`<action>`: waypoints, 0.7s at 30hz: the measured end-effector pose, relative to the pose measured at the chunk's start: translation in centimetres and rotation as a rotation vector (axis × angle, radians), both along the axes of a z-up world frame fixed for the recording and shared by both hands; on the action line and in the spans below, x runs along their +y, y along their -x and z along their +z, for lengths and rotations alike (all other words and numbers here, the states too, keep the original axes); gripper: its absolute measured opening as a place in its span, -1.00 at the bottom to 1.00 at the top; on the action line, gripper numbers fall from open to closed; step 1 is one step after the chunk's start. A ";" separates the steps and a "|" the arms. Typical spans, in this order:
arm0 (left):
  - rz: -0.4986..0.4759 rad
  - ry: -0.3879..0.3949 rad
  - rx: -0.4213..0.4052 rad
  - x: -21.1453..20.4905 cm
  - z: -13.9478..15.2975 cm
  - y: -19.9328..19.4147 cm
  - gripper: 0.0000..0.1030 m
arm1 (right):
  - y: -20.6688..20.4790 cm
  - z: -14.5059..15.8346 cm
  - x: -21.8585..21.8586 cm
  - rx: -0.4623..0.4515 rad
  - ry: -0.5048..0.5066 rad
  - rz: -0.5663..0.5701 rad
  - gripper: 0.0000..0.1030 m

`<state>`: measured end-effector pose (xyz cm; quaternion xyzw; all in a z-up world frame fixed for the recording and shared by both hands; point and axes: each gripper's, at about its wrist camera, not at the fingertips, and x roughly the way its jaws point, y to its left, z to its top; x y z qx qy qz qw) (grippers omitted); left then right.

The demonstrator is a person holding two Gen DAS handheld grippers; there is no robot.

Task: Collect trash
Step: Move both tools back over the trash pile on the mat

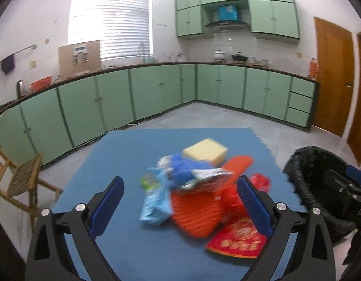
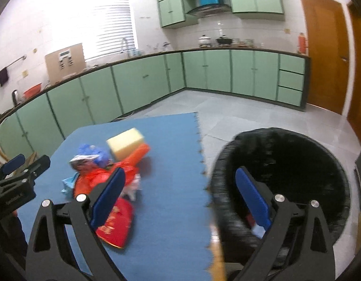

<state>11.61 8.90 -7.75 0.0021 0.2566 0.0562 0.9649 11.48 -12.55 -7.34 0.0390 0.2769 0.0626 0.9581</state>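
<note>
Left wrist: trash pile between spread fingers.

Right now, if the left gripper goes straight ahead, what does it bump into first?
Probably the trash pile on the blue mat: the light blue wrapper and orange ribbed piece lie between the open left gripper fingers. Depth is unclear.

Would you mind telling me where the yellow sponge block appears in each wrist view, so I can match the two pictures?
Left wrist view: the yellow sponge block sits just right of centre, at the far end of the trash pile on the blue mat.
Right wrist view: the block is left of centre, again at the pile's far end.
Shared landmark: the black-lined trash bin, at the right edge in the left view and large at lower right in the right view.
</note>
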 end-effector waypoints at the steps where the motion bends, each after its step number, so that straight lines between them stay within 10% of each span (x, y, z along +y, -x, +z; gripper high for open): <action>1: 0.017 -0.006 0.002 0.6 -0.3 0.0 0.84 | -0.2 -0.2 1.1 -0.002 0.005 0.018 0.79; 21: 0.161 -0.015 0.084 7.7 -4.6 0.2 0.82 | -4.3 -5.0 9.7 0.102 0.039 0.170 0.79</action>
